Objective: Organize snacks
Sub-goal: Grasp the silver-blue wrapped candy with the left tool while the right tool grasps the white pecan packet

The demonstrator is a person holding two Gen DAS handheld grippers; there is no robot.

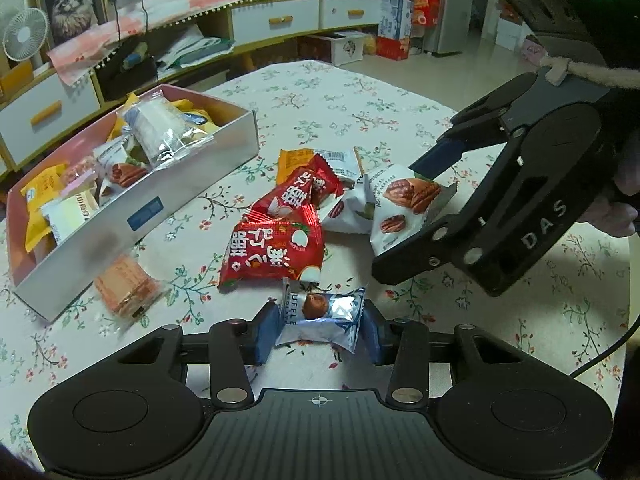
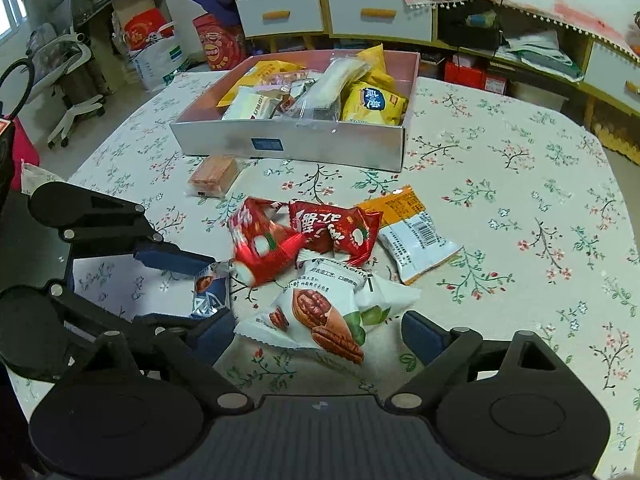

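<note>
1. The truffle chocolate packet (image 1: 320,316), lying on the tabletop (image 1: 400,92), is straddled by the spread left tongs (image 1: 316,330); these should be closed squarely
2. The pecan packet (image 2: 320,316) sits between the spread right tongs (image 2: 316,334), to be carried to the box (image 2: 288,144)

Loose on the floral tablecloth (image 2: 500,152):
- red packets (image 1: 276,250), two
- white pecan packets (image 2: 320,312), two, overlapping
- orange-and-white packet (image 2: 412,232), one
- silver-blue truffle packet (image 1: 320,316), one
- clear-wrapped pink wafer pack (image 1: 124,288), one

Containers: silver box (image 2: 320,144), one, heaped with mixed packets, too overlapped to count.

Grippers: two, the left gripper (image 1: 318,330) and the right gripper (image 2: 320,332).
</note>
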